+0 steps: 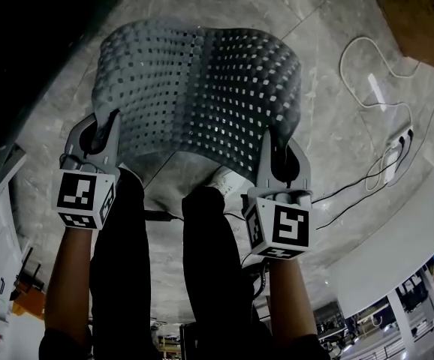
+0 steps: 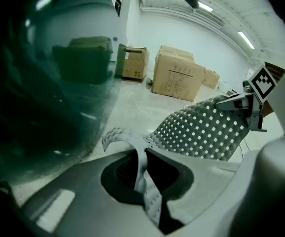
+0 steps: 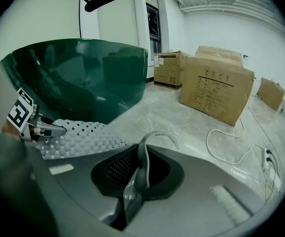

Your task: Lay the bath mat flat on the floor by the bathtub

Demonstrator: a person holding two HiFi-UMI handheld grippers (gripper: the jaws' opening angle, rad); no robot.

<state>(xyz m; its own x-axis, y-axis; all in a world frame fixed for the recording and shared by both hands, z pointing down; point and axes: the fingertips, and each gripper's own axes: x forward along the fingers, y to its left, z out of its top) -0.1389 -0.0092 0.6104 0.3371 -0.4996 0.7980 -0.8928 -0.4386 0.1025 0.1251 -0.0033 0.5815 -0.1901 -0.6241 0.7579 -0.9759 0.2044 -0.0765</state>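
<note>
Bare storeroom-like hall: stacked cardboard boxes [image 3: 216, 90], a green bathtub [image 3: 83, 78], marble-tiled floor [image 1: 330, 103].

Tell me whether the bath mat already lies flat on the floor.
No, the bath mat is bowed, its near corners lifted.

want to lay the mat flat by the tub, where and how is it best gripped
The mat is a thin limp sheet, so pinch its near edge at both corners, coming from the near side: left gripper and right gripper hold it so, spread between them.
</note>
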